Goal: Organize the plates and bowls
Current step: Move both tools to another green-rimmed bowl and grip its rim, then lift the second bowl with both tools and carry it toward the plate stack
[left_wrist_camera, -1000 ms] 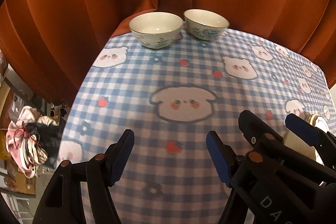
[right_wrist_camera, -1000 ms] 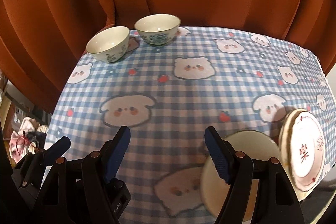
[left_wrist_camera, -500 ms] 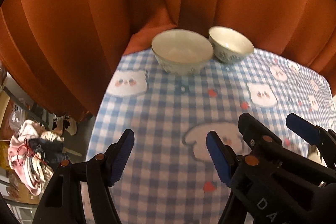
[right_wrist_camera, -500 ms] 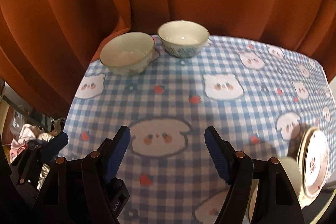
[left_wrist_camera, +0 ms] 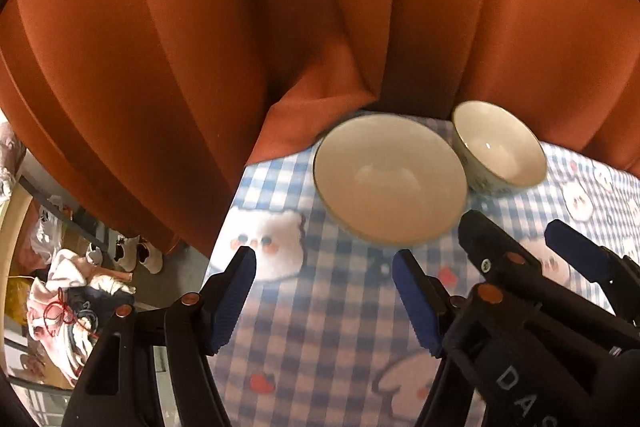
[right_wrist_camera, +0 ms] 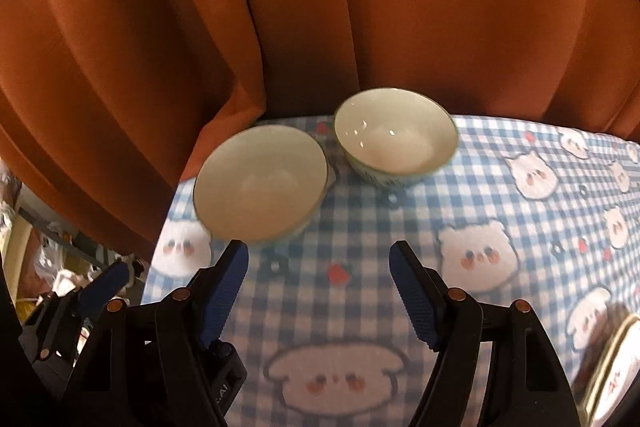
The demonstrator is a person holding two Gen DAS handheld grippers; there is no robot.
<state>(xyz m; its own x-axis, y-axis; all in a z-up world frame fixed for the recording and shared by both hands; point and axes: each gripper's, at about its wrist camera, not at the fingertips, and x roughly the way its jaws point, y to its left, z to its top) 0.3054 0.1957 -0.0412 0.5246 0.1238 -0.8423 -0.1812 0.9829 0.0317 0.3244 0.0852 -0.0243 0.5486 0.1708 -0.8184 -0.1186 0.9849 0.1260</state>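
Two white bowls with green leaf print stand side by side at the table's far edge. In the left wrist view the nearer bowl (left_wrist_camera: 390, 179) sits just beyond my left gripper (left_wrist_camera: 322, 263), whose jaws are closing with nothing between them. The second bowl (left_wrist_camera: 500, 147) is to its right. My right gripper (left_wrist_camera: 524, 239) shows beside it. In the right wrist view my right gripper (right_wrist_camera: 320, 255) is open and empty, short of the left bowl (right_wrist_camera: 260, 183) and the right bowl (right_wrist_camera: 396, 135). A plate (right_wrist_camera: 616, 367) with red writing lies at the lower right.
A blue-and-white checked cloth (right_wrist_camera: 400, 227) with bear faces covers the table. An orange curtain (left_wrist_camera: 280, 27) hangs right behind the bowls. The table's left edge (left_wrist_camera: 224, 227) drops to a floor with shoes (left_wrist_camera: 136, 255) and a heap of clothes (left_wrist_camera: 68, 303).
Both grippers have moved forward across the table toward the two bowls, which now look much larger and closer. The plates have slid almost out of the right wrist view.
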